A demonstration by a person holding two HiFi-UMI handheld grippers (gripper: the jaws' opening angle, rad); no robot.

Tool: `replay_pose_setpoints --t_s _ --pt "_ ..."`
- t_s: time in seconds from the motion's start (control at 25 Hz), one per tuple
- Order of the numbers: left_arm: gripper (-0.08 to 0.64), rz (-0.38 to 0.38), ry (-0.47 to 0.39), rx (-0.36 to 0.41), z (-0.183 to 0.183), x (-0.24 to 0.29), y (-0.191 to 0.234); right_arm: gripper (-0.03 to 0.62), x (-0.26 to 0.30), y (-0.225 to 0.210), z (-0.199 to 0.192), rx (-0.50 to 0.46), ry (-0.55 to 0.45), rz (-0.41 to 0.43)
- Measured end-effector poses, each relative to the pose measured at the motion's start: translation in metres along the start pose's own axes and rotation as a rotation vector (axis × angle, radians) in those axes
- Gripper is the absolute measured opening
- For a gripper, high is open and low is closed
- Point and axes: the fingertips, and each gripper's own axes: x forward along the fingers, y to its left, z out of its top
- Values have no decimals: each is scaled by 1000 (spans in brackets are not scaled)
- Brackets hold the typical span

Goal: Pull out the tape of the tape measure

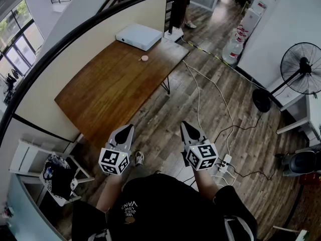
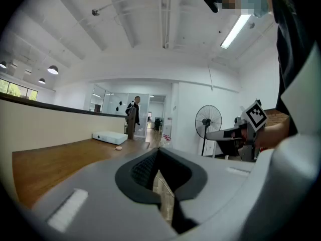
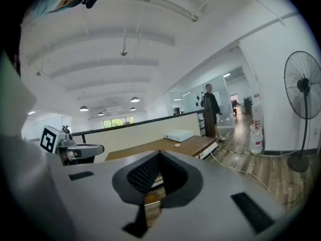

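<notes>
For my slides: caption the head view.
Left gripper and right gripper shut, empty, over the floor; pink tape measure lies on wooden table.

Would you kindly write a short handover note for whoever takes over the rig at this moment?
Left gripper: jaws together, empty, held above the floor short of the wooden table.
Right gripper: jaws together, empty, level with the left.
Small pink round object: on the table's far end beside the white box; probably the tape measure, too small to confirm.
Done: nothing yet.
Left: approach, grip the case, pull the tape out.
</notes>
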Motion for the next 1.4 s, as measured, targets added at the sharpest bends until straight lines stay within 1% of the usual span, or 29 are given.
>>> replay_pose_setpoints --t_s 0.16,0.28,0.4,0.52,0.56,0.6,0.64,0.68,0.72,0.88,1.04,1.4 --pt "11 10 -6 1 -1 4 -1 12 1 -5 0 2 -4 4" --pt "12 16 -26 -6 1 5 -3 12 2 -6 0 12 -18 32" --pt "15 2 -41 -15 5 8 -4 14 7 -9 3 17 -40 30" --pt "19 -1 -46 -10 8 17 5 15 19 -13 5 38 -49 33" --pt "49 -2 -43 -9 9 23 9 18 24 -16 7 40 -54 32" --pt "123 -4 -39 -9 9 30 15 27 29 -19 9 40 -60 29" --pt "175 -7 -36 -11 9 39 21 55 36 -23 11 40 -66 24" --pt "179 -12 -33 -12 9 48 26 127 43 -27 12 41 -67 20" --pt "179 -17 -31 -12 9 57 32 168 51 -31 13 42 -63 17" --pt "210 -38 -25 -6 17 94 58 181 88 -45 23 34 -44 9" --pt "230 -49 -18 -5 23 130 95 192 135 -53 34 25 -37 4" --pt "242 -75 33 24 30 187 169 193 236 -65 45 40 -8 -9"
